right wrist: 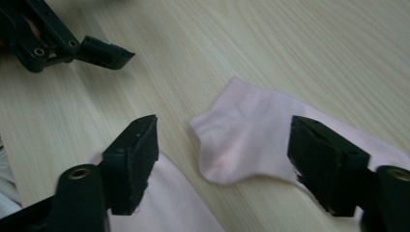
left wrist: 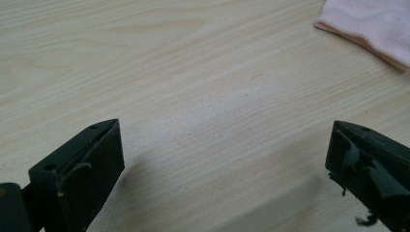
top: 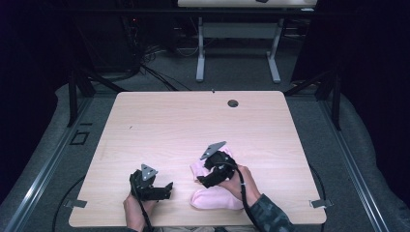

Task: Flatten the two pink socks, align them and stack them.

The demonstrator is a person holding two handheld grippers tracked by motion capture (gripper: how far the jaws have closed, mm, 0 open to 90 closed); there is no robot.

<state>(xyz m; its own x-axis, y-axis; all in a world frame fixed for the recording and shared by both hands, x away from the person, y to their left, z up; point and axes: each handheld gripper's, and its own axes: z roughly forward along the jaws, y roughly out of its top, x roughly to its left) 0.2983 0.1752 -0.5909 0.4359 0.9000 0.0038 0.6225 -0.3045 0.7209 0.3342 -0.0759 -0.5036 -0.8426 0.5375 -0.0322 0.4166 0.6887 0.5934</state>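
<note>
Wooden table (top: 183, 125), unlabelled pink sock (right wrist: 246, 135)

Light wood-grain desk (top: 169, 125) with rounded corners; a small dark round grommet hole (top: 233, 103) lies near its far edge. Beyond it, a second desk with white legs (top: 200, 53) stands on grey carpeted floor (top: 232, 72), beside trailing black cables (top: 150, 72).

Left hand-held gripper (top: 167, 189) jaws wide apart, right hand-held gripper (top: 202, 179) jaws parted
</note>
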